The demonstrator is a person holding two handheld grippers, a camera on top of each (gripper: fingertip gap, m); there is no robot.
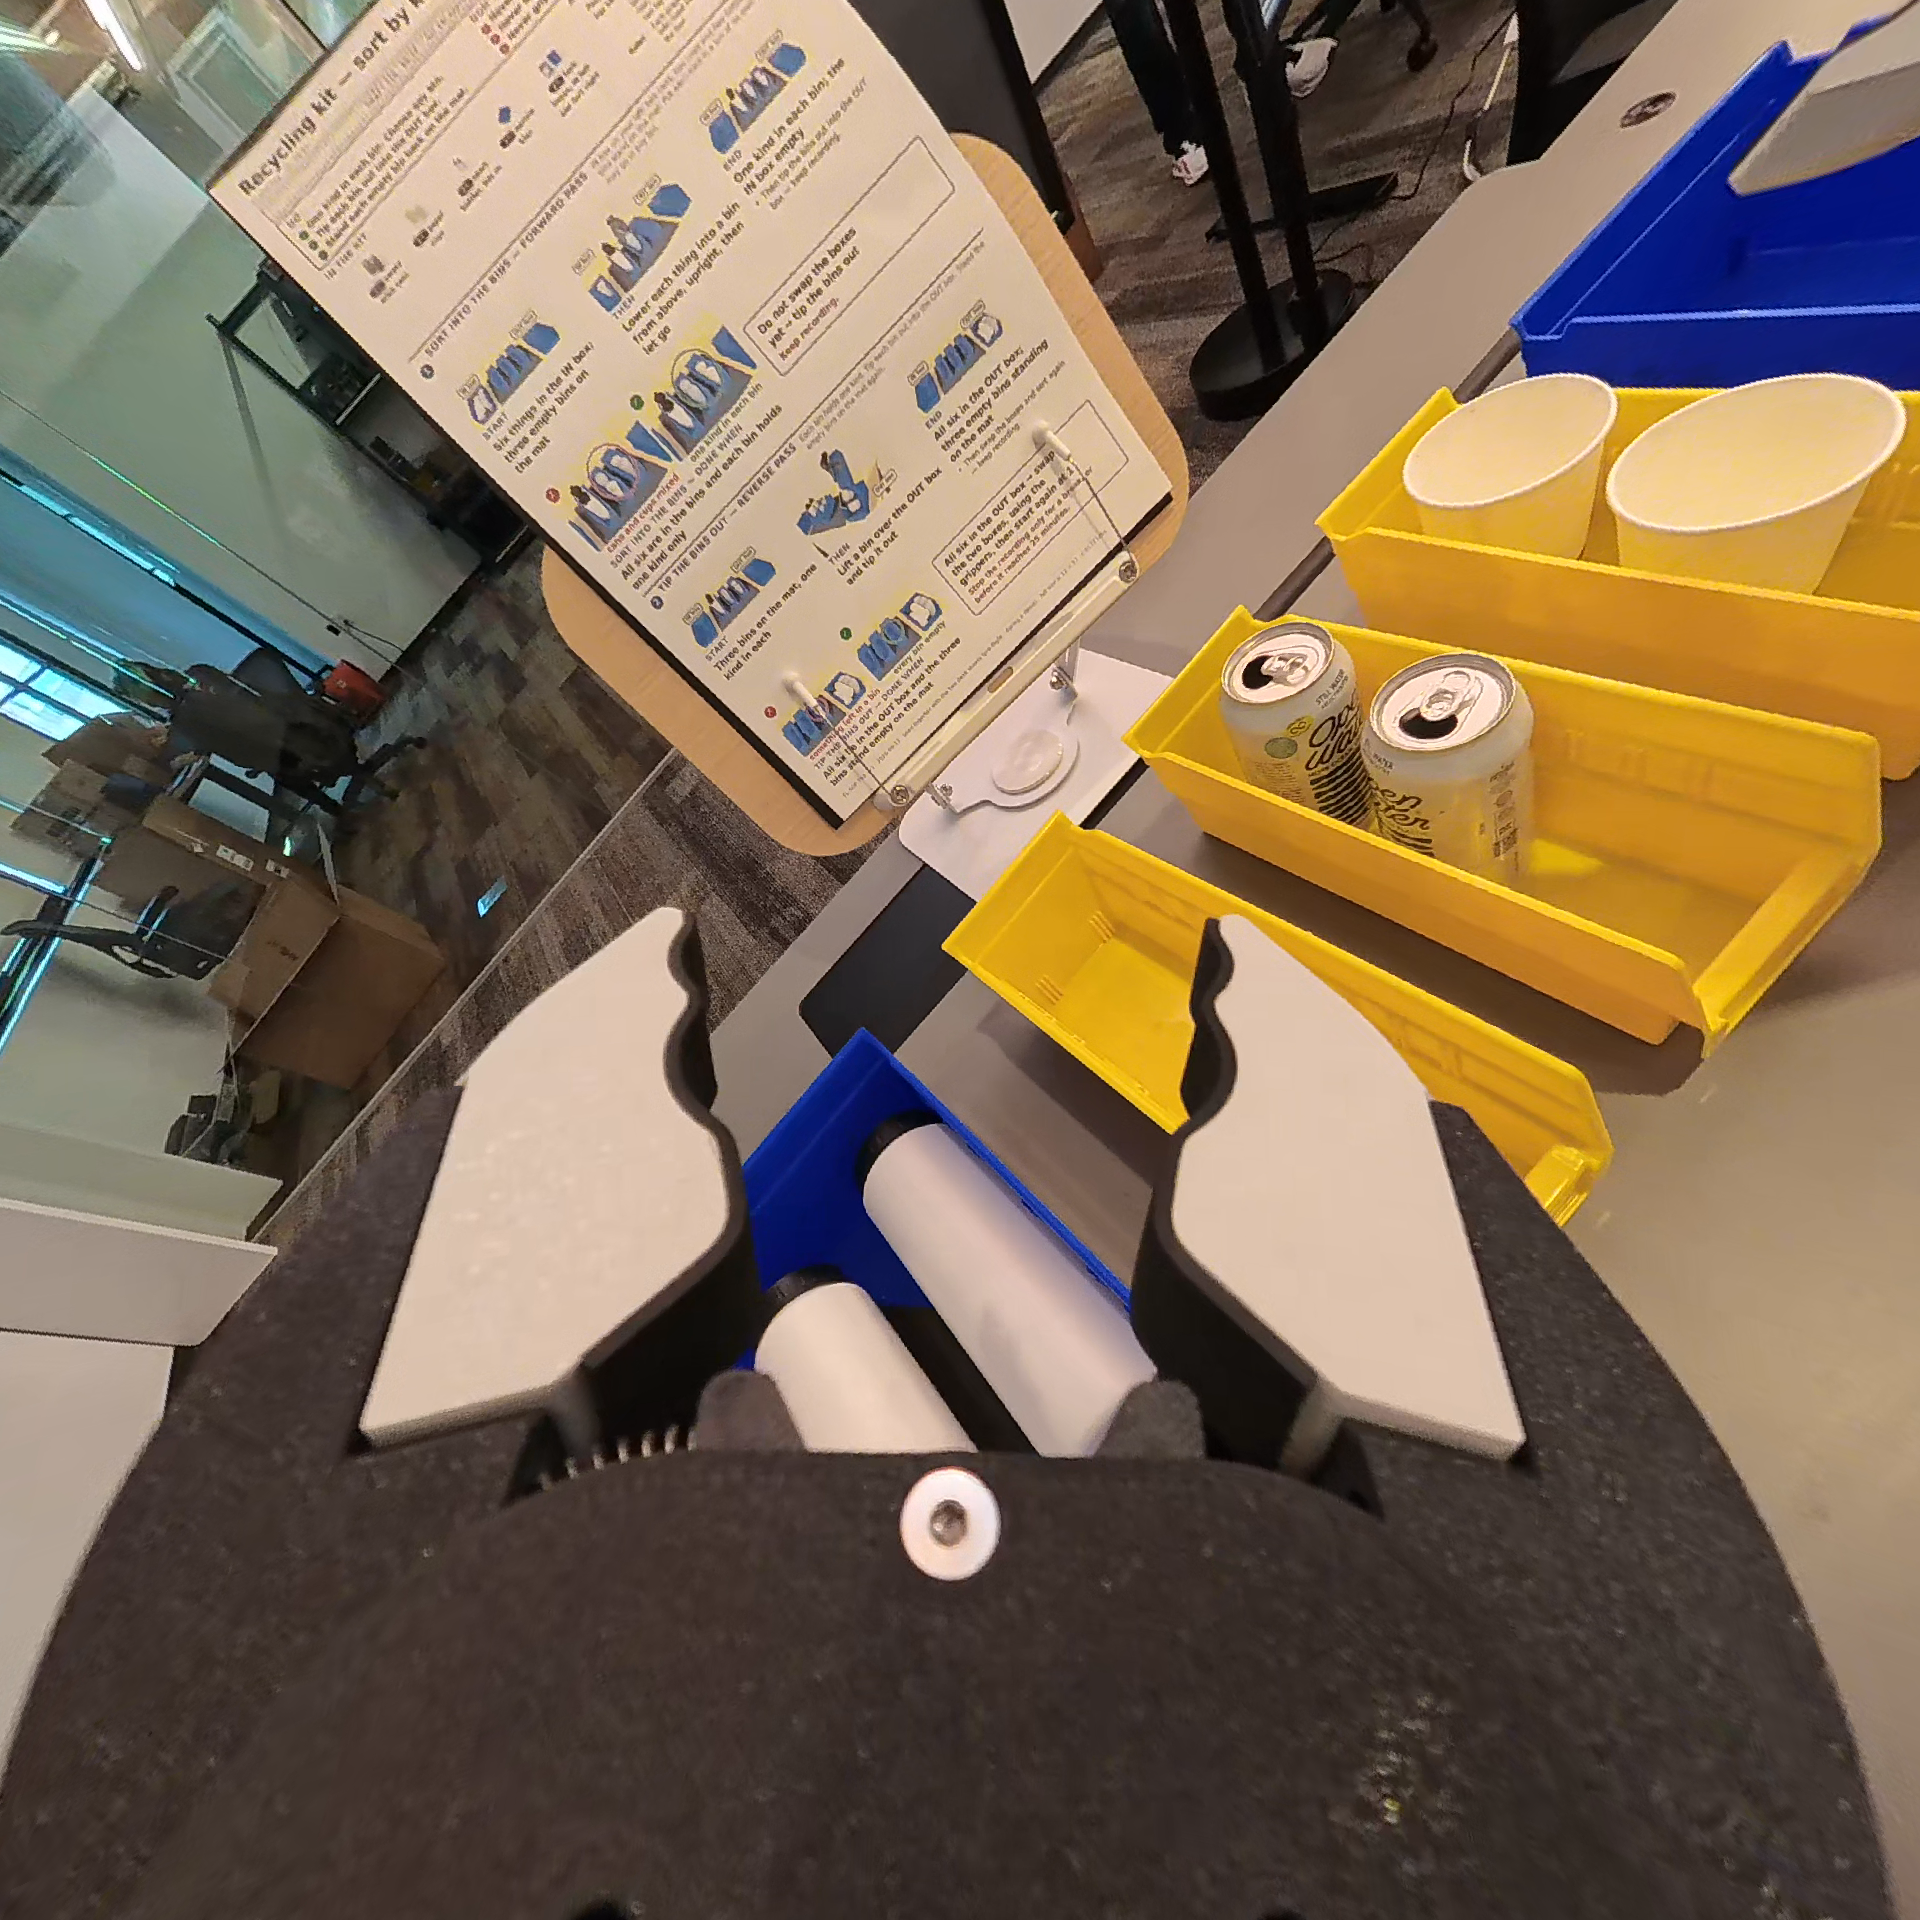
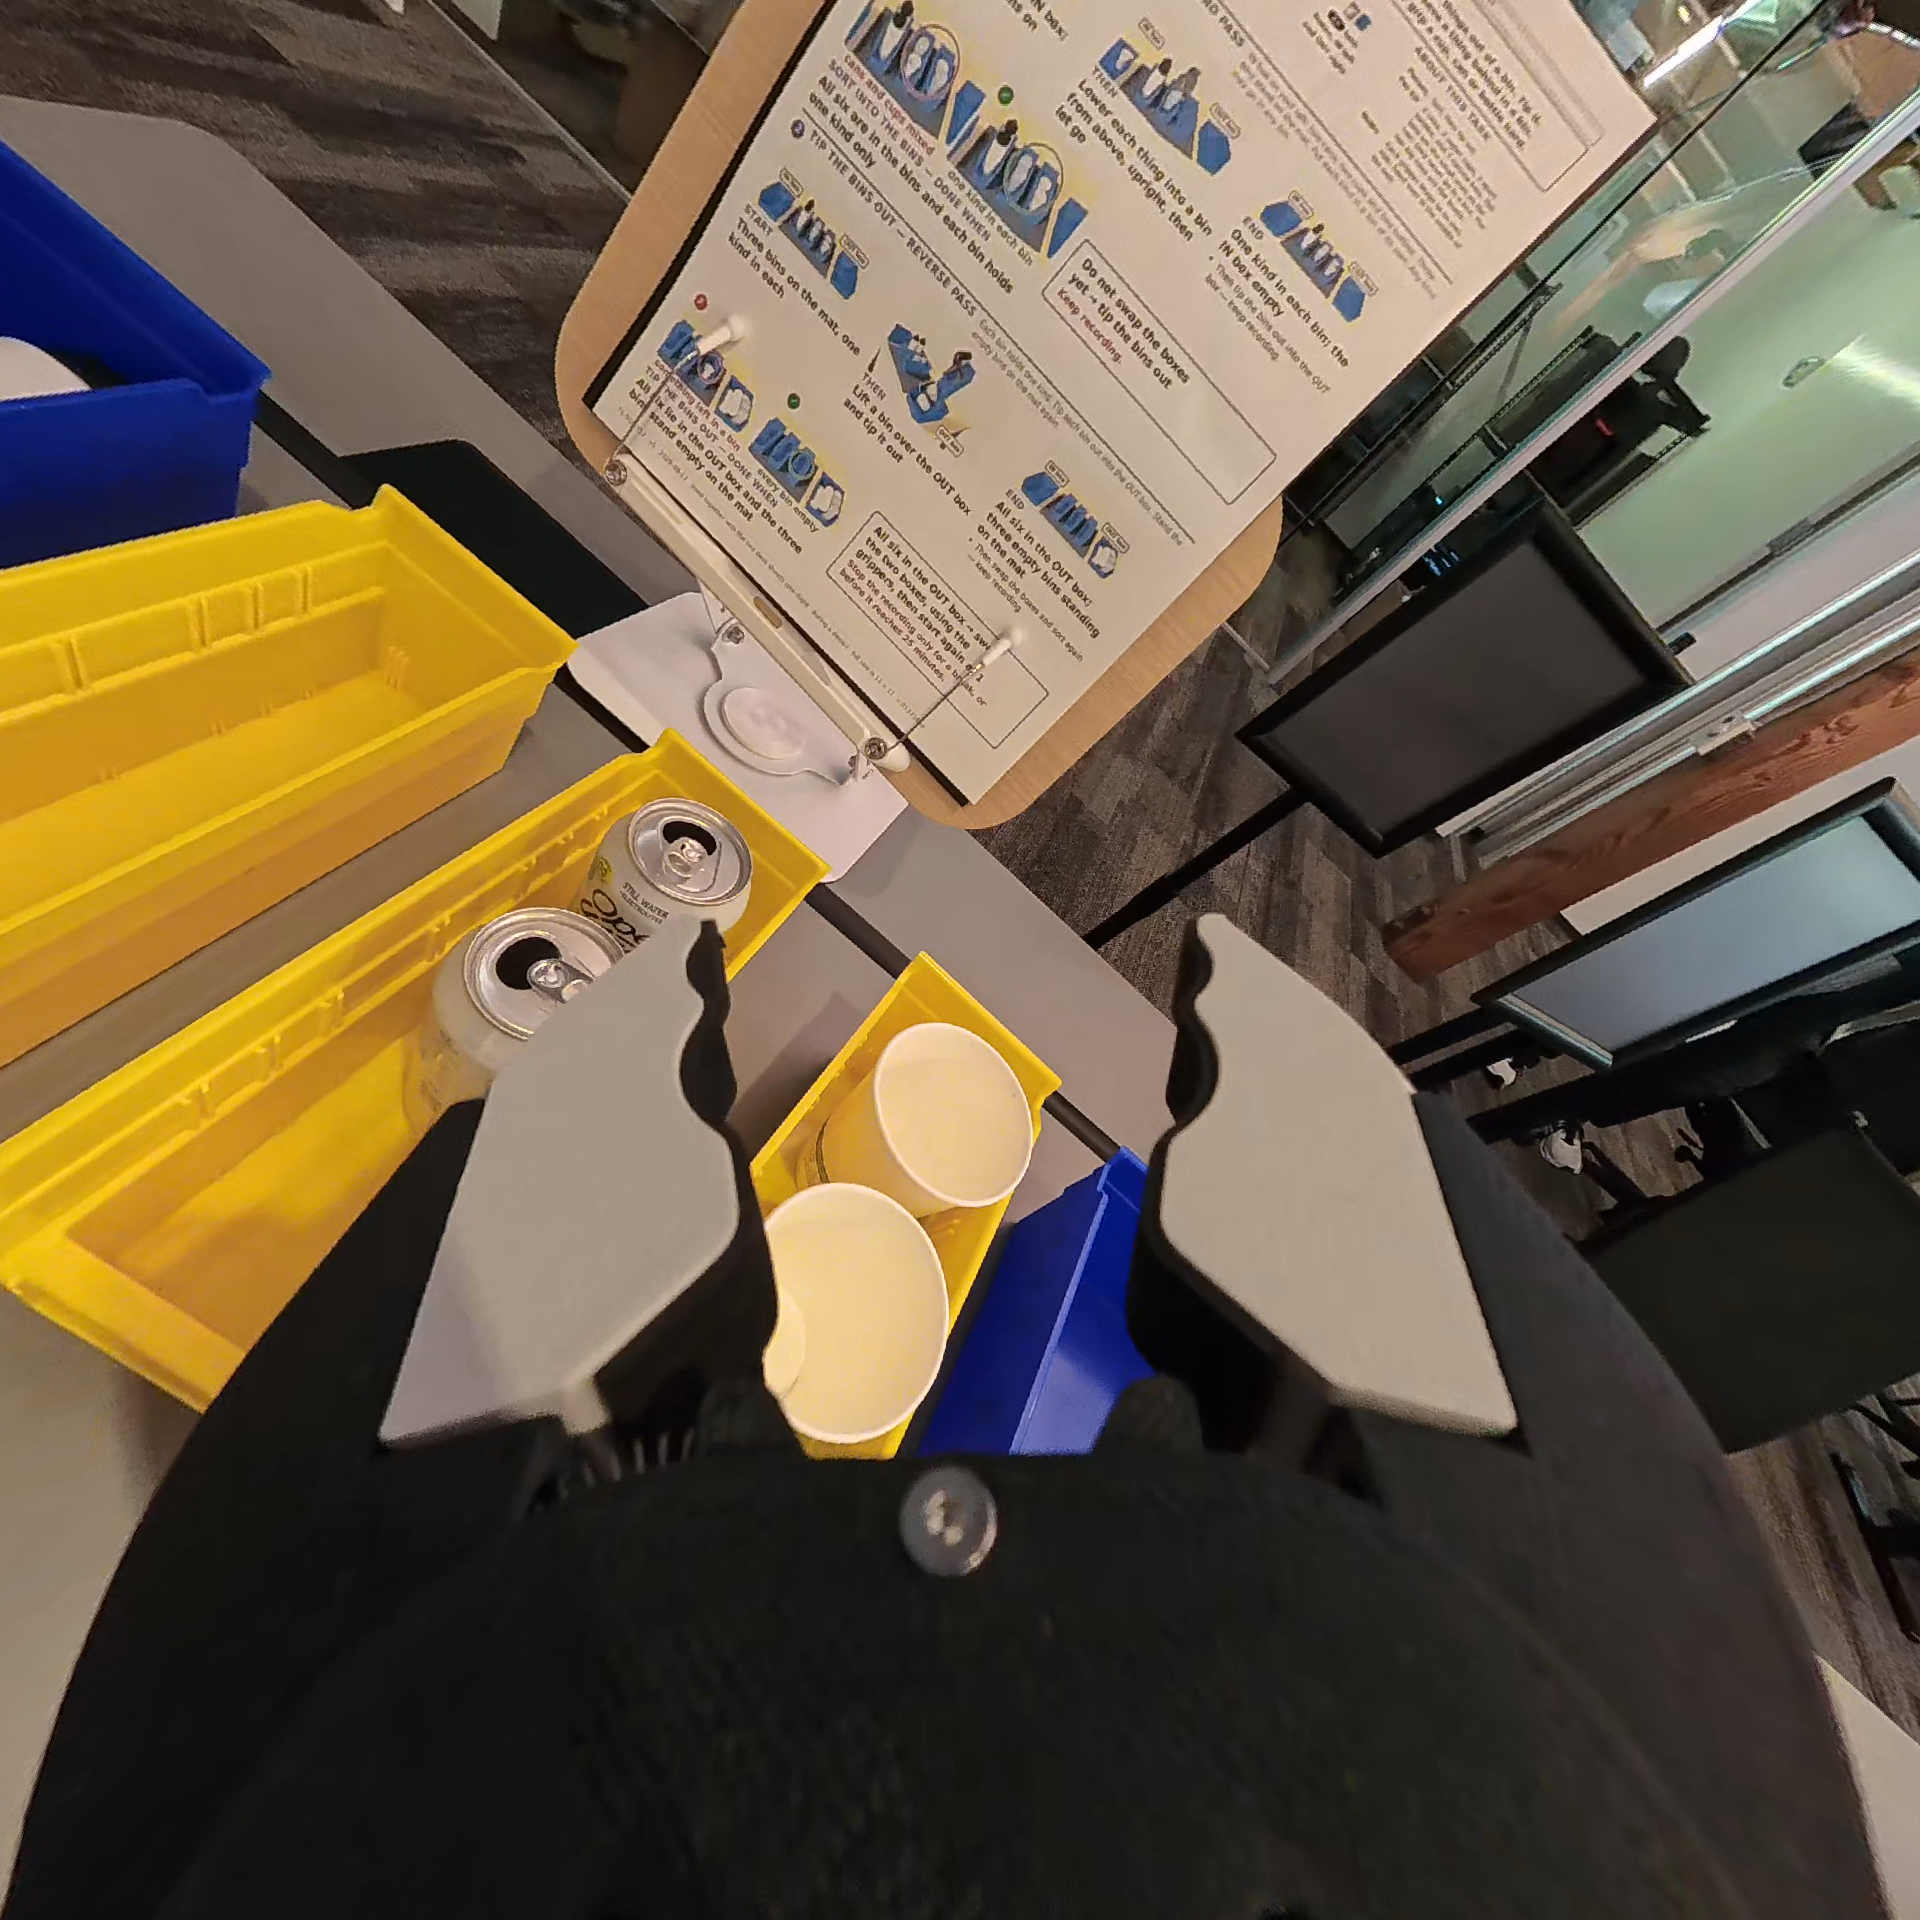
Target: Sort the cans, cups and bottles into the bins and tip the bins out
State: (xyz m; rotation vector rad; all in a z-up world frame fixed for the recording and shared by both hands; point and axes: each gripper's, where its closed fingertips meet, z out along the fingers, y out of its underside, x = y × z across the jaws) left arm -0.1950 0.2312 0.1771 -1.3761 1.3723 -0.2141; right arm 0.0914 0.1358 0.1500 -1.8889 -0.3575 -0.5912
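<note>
the left gripper (image 1: 945, 997) hangs with its jaws spread wide and nothing between them; its fingers (image 1: 582, 1174) are flat pale grey plates with wavy black rubbery inner edges, set in a grainy black body. below it, at the bench's near left edge, a glossy blue box (image 1: 821, 1132) of moulded plastic holds two smooth white bottles (image 1: 966, 1247) with black caps, lying on their sides side by side.

the right gripper (image 2: 951, 997) is of the same build and also stands wide, gripping nothing. under it a narrow yellow bin (image 2: 914, 997) of ribbed hard plastic holds two white paper cups (image 2: 935, 1117) with rolled rims, both leaning over, and a second blue box (image 2: 1049, 1320) lies just beside it on the right.

the matte grey bench (image 2: 997, 914) carries three yellow bins in a row, each long, with a lipped rim and slotted walls. the middle bin (image 1: 1558, 935) holds two pale aluminium cans (image 1: 1444, 769), upright, touching, with silver tops and opened tabs; their sides carry black script lettering and fine print. the left bin (image 1: 1101, 956) shows only its bare yellow floor.

at the bench's far edge a rounded light-wood board (image 1: 997, 208) tilts on a white metal foot (image 1: 1049, 758), holding a printed white sheet (image 1: 717, 395) with small blue-and-yellow drawings and black text, pinned by a thin rail and wire clips.
</note>
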